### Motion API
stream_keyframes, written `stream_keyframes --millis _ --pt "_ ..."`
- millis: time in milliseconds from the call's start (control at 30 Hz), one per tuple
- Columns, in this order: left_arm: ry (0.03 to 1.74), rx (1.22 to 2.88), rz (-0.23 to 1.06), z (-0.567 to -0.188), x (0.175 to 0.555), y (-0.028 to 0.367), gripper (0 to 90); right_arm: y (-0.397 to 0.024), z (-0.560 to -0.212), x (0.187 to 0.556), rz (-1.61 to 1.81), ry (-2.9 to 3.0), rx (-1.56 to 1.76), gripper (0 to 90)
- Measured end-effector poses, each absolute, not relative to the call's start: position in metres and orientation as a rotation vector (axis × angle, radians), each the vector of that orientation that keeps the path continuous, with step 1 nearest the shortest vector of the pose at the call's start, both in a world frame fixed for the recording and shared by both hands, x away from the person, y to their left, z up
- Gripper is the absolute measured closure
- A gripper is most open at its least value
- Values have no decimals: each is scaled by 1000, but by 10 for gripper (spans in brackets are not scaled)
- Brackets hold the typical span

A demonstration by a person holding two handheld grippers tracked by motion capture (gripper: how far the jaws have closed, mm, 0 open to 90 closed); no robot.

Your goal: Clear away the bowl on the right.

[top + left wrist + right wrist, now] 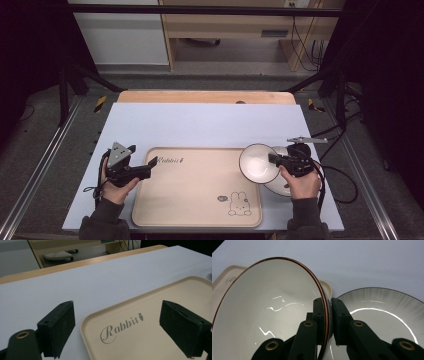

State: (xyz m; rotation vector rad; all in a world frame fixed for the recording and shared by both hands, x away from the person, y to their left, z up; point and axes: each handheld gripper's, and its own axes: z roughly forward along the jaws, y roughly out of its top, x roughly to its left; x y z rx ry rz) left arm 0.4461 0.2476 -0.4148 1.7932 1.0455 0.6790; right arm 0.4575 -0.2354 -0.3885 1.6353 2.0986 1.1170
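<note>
Where the beige tray (150,340) reads "Rabbit", the left gripper (117,325) gapes

The plate (278,186) at right lies mostly hidden behind the bowl (258,163) and right hand (302,183). The tray (155,322) runs off the frame's lower right.

left gripper (151,164) fingers spread wide, right gripper (272,158) fingers clamped
</note>
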Motion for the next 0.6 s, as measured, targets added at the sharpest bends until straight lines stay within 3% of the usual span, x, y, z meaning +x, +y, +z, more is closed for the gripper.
stream_keyframes --millis 600 --pt "1037 1780 685 -411 444 248 127 -202 -391 465 1146 2216 1553 822"
